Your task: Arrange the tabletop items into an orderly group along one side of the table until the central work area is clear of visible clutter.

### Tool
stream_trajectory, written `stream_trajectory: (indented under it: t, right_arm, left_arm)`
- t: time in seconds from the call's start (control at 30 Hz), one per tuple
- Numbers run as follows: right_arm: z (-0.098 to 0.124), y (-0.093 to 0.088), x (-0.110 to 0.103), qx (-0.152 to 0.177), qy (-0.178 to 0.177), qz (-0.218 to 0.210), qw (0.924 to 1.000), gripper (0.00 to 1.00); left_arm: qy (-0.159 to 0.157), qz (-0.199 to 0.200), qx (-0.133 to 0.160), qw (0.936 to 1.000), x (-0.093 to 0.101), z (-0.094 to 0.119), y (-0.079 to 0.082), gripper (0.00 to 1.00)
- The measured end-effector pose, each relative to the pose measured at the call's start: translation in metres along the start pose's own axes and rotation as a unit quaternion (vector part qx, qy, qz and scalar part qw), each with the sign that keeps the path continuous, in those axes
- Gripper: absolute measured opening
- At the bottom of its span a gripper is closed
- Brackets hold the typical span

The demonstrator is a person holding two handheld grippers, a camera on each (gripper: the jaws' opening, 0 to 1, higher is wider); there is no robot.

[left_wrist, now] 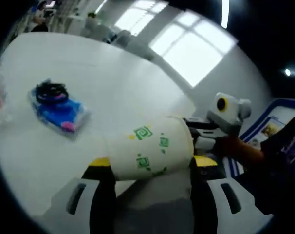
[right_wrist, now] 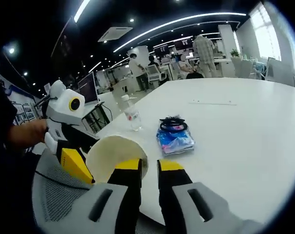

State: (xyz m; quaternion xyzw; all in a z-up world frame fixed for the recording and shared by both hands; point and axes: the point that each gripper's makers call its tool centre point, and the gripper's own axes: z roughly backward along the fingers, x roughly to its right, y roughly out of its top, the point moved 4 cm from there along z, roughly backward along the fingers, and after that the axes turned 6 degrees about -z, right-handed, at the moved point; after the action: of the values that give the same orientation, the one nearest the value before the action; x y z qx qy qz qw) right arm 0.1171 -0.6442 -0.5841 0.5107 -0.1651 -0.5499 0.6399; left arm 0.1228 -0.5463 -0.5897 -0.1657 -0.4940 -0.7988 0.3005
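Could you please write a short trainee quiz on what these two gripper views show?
1. True or false: the paper cup stands upright on the table.
2. What lies on top of the blue packet? A) a black coil B) a spoon C) a lid
3. Fill in: the left gripper is shut on the ___.

Key: 1 false, it is held sideways between the jaws; 2 A; 3 paper cup.

Bright windows (left_wrist: 191,48), ceiling strip lights (right_wrist: 176,22)
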Motion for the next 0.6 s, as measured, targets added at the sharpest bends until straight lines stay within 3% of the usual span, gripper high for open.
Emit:
stream_trajectory:
  t: [0.33, 0.6]
  right_arm:
    - [-0.002, -0.001, -0.005, -0.009, 0.003, 0.02, 0.9998, 0.03]
    - [0.0, 0.003, -0.002, -0.005, -0.011, 0.019, 0.9997, 0.0]
  left_arm:
    - [0.005, -0.007, -0.003, 1.0, -0.003, -0.002, -0.002, 0.59]
    - [0.048, -0.037, -0.016, 0.998, -0.015, -0.002, -0.008, 0.62]
